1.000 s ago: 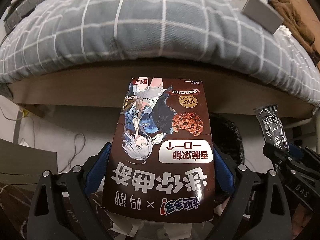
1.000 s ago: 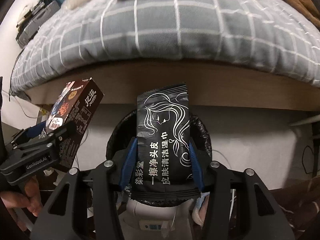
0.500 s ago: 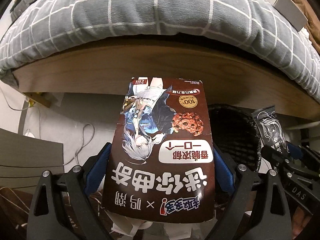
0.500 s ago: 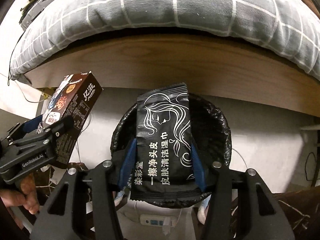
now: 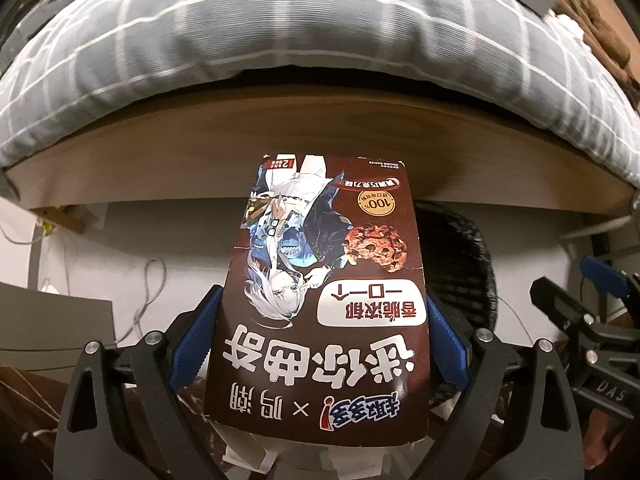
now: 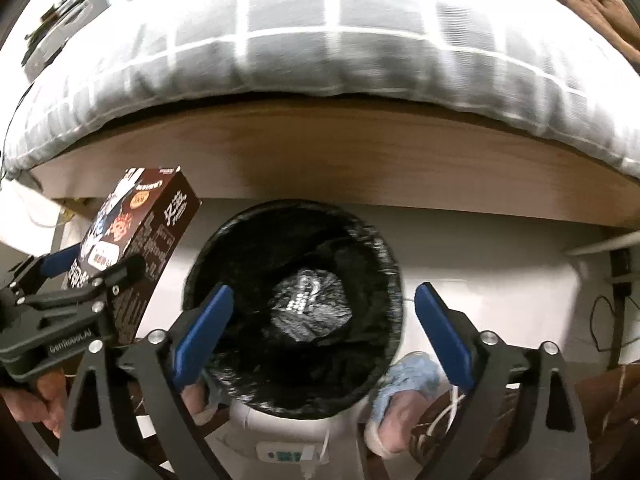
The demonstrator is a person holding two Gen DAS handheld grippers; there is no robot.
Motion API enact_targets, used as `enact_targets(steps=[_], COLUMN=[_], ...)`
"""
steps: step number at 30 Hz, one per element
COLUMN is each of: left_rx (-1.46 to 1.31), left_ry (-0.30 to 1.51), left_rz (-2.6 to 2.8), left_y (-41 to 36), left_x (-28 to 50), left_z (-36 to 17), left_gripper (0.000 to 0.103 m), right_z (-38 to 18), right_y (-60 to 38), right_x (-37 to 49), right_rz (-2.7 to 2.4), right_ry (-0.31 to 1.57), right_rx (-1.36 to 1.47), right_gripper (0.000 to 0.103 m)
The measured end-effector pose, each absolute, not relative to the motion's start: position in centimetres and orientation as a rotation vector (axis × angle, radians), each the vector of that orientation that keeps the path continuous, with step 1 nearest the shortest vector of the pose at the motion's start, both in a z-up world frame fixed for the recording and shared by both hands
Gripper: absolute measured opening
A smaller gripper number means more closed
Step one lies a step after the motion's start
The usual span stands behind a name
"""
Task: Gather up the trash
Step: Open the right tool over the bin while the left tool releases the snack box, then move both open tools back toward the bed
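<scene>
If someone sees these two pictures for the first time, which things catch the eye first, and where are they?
The brown cookie box fills the middle of the left wrist view, clamped upside down between the left gripper's blue fingers. In the right wrist view, the black-lined trash bin gapes below the right gripper, whose jaws are opening with nothing between them; a black wrapper lies inside. Behind both, a grey checked duvet hangs over the wooden bed frame.
</scene>
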State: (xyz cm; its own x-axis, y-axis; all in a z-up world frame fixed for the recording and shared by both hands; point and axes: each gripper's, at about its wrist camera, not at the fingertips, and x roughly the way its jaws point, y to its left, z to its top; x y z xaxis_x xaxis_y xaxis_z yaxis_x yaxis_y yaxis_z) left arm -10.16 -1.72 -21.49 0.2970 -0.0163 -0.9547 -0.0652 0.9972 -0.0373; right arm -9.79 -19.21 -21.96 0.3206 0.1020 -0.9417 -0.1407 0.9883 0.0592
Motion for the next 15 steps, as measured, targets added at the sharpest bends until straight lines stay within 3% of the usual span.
enact_targets(steps=[15], left_rx=[-0.054], left_ry=[1.294], left_rz=[-0.068], left_y=[-6.9], left_x=[-9.2], left_z=[-22.3], left_gripper=[0.09], right_z=[-20.8], right_y=[-26.0], right_x=[-10.3], right_rz=[0.009], right_ry=[1.187], right_rx=[-0.006], right_gripper=[0.093])
